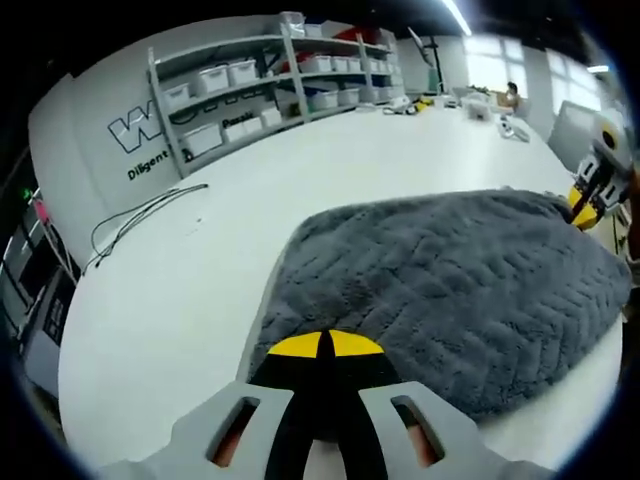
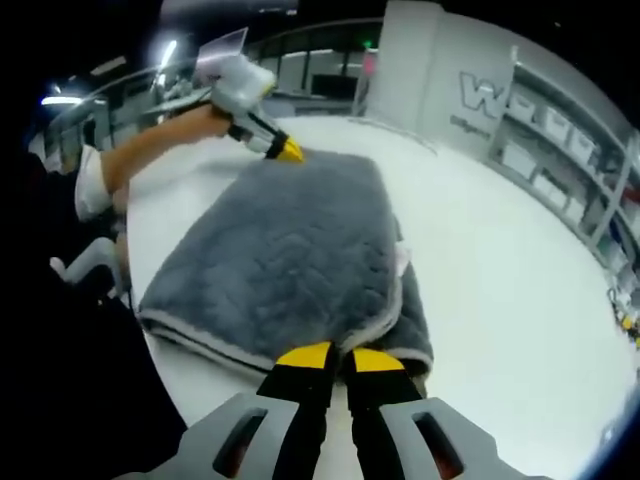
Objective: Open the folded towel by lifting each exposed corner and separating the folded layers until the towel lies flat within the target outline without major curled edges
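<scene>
1. I see the grey towel (image 1: 450, 290) across the centre and right of the left gripper view, lying on the white desk (image 1: 180, 300). It is folded: in the right gripper view a lower layer pokes out beneath the top one at lower centre.
2. My left gripper (image 1: 325, 345) sits at the bottom centre of its view, yellow tips pressed together on the near edge of the towel. I read it as clenched on that edge, probably a corner, though the cloth between the tips is hidden.
3. My right gripper (image 2: 340, 358) is at the bottom centre of its view, tips nearly together on the towel's edge where the layers stack. I judge it is pinching the top layer, but I cannot tell for sure.
4. Each gripper appears small in the other's view: the right one at the right edge of the left gripper view, the left one at upper left of the right gripper view, at the far end of the towel. I take this as a hold on opposite ends, ready to peel the top layer open.
5. I see no target outline.
6. Open desk stretches toward the left of the left gripper view; a thin cable (image 1: 140, 215) lies at the upper left, well apart from the towel. Shelves with bins (image 1: 250, 95) stand beyond.
7. In the right gripper view, the desk edge runs close by the towel's left side, so I judge unfolding toward the right safer.
</scene>
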The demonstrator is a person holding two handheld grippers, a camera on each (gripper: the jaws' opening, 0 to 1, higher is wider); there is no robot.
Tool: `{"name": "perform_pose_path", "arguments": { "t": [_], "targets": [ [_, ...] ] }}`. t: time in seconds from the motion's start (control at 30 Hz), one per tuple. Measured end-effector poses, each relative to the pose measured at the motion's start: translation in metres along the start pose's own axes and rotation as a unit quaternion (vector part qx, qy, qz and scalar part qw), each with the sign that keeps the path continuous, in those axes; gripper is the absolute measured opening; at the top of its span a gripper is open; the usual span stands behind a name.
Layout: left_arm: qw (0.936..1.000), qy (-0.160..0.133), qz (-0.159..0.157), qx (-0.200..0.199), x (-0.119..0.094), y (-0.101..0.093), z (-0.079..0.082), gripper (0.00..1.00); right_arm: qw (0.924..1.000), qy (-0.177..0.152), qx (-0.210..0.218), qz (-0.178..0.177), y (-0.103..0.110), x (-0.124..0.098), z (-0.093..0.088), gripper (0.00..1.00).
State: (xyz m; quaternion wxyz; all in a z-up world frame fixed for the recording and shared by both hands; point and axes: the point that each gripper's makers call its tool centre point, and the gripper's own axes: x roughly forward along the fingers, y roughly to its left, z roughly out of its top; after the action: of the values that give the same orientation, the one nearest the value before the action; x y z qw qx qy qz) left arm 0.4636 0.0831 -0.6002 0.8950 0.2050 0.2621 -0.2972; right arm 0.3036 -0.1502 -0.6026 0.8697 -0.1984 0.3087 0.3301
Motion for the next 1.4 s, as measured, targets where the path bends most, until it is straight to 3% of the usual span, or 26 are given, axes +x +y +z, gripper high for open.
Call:
{"name": "perform_pose_path", "arguments": {
  "t": [0.87,1.4],
  "targets": [
    [0.9997,-0.019,0.010,0.012,0.016,0.000,0.011,0.01,0.9997,0.003,-0.017,0.018,0.026,-0.001,0.001,0.02],
    [0.9994,-0.035,0.001,0.004,0.030,0.000,0.021,0.01,0.9992,-0.002,-0.023,0.033,0.036,0.000,0.002,0.02]
  ]
}}
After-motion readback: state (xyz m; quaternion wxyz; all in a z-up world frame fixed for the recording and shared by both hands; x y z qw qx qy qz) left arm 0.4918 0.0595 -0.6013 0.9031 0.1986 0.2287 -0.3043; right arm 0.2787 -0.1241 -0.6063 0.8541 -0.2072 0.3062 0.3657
